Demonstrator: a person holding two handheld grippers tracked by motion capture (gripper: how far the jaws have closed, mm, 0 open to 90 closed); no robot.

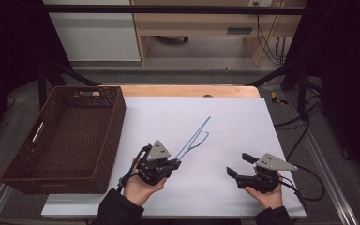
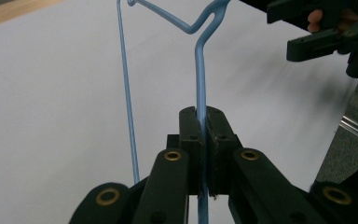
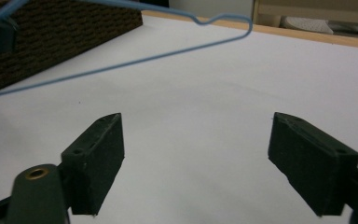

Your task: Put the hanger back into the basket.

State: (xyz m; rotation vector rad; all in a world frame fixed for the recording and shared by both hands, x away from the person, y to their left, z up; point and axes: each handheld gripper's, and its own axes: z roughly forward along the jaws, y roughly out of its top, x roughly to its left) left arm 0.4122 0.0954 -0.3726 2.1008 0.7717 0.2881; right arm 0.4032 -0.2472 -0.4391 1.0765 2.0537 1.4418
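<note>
My left tool [image 1: 176, 163] is clenched on the hanger [image 1: 194, 138], a light, springy, slick blue wire held above the desk [image 1: 243, 122] beside the basket [image 1: 65, 136]. Right tool [image 1: 238, 165] is released. I'd grip near the bend.

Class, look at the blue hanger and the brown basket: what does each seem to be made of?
Hanger: probably coated wire, smooth light blue, judging by its thin, evenly bent rod. Basket: apparently woven wicker or rattan, dark brown and matt, with a fine weave pattern on its walls.
</note>
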